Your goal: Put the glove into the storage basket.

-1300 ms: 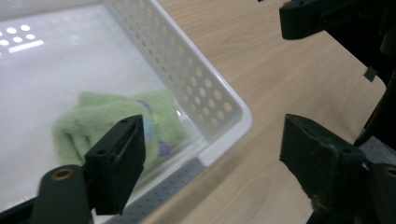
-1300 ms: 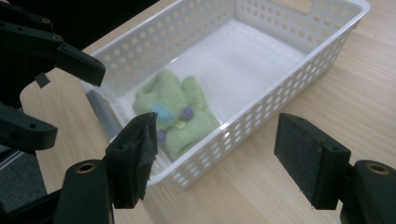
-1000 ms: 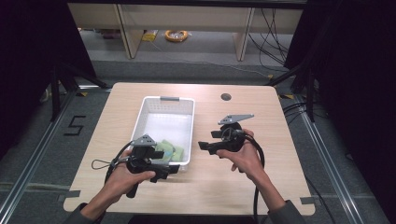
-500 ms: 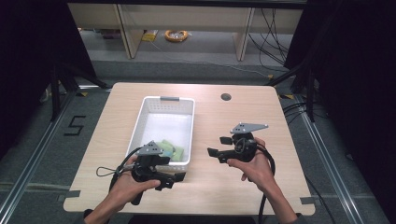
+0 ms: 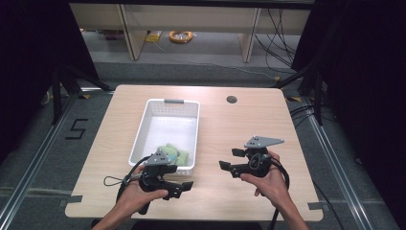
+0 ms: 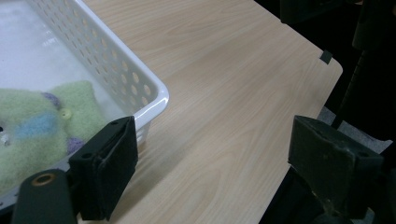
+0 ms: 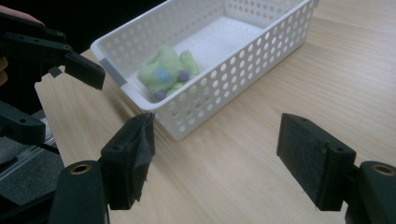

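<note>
Basket (image 5: 143,128), white and perforated, stands on the wooden table (image 5: 230,127), left of centre. Green plush toy (image 5: 171,153) with blue and purple spots lies inside at the near end, against the wall. Left gripper (image 5: 181,188) is held just off the basket's near right corner, jaws spread wide with nothing between them; right gripper (image 5: 229,166) sits well apart to the right, jaws likewise wide and empty, pointing toward the basket. Judgement: both hands appear parked clear of the basket, toy deposited, no grasp under way. Toy's shape is hard to read: the left gripper's body covers part of it in the high view, and the left gripper view cuts it off at the frame edge.
</note>
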Demonstrator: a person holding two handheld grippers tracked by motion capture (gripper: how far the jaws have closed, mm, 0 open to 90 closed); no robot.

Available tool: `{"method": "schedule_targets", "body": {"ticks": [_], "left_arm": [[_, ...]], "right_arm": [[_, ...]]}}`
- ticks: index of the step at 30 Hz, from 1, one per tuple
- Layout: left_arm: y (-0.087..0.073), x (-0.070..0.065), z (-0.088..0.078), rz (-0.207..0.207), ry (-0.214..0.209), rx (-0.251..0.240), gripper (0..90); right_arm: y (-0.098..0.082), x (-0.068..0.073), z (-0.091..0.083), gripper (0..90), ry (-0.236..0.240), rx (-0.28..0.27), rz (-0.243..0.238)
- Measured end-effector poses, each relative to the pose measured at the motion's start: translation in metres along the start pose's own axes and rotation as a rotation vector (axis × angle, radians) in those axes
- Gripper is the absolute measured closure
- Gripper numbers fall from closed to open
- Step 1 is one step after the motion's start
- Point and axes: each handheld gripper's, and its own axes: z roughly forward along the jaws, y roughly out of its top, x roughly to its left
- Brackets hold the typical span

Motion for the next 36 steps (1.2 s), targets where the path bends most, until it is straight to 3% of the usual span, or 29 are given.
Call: {"method": "schedule_targets", "body": {"ticks": [4,7,9,10,11,12,14,21,22,25,26,29,30,32,34,36], "left_arm": [[-0.006,-0.001,0.003,0.003,0.003,0.002,15.1],[-0.012,-0.001,0.006,0.002,0.009,-0.003,15.1],[-0.015,-0.001,0.007,0.0,0.003,-0.003,15.1],[-0.017,0.0,0.008,0.006,-0.002,-0.003,15.1],[-0.018,0.0,0.008,0.001,-0.006,-0.002,15.1],[-0.02,-0.001,0.009,-0.006,-0.003,-0.007,15.1],[-0.022,-0.001,0.009,-0.007,-0.005,0.004,15.1],[-0.033,-0.002,0.011,0.001,-0.019,0.007,15.1],[-0.037,-0.002,0.012,-0.002,-0.013,0.009,15.1],[-0.042,-0.003,0.015,0.0,-0.012,0.007,15.1],[-0.045,-0.003,0.015,0.008,-0.007,0.016,15.1],[-0.049,-0.003,0.016,0.014,-0.007,0.011,15.1],[-0.051,-0.003,0.016,0.022,-0.001,0.017,15.1],[-0.054,-0.004,0.016,0.024,0.007,0.022,15.1],[-0.057,-0.003,0.017,0.021,-0.003,0.023,15.1],[-0.059,-0.003,0.017,0.023,-0.003,0.028,15.1]], "right_arm": [[-0.01,0.0,-0.004,28.2,0.001,0.008,0.035],[-0.017,-0.001,-0.007,26.6,-0.014,0.001,0.034],[-0.022,-0.001,-0.007,24.9,0.002,-0.009,0.053],[-0.025,-0.003,-0.007,23.8,-0.001,-0.015,0.032],[-0.028,-0.001,-0.008,23.0,0.002,-0.013,0.057],[-0.03,-0.003,-0.008,21.2,0.007,-0.024,0.036],[-0.035,-0.002,-0.009,16.5,0.008,-0.03,0.05],[-0.048,-0.003,-0.013,16.1,0.019,-0.052,0.036],[-0.053,-0.001,-0.015,16.1,0.016,-0.032,0.061],[-0.057,-0.003,-0.015,16.1,0.023,-0.043,0.032],[-0.063,-0.001,-0.015,16.1,0.03,-0.033,0.053],[-0.067,-0.001,-0.015,16.1,0.033,-0.029,0.052],[-0.071,-0.002,-0.015,16.2,0.02,-0.023,0.021],[-0.076,0.0,-0.015,16.3,0.026,-0.018,0.046],[-0.079,-0.001,-0.014,16.3,0.034,-0.014,0.029],[-0.081,0.001,-0.015,16.4,0.038,-0.009,0.045]]}}
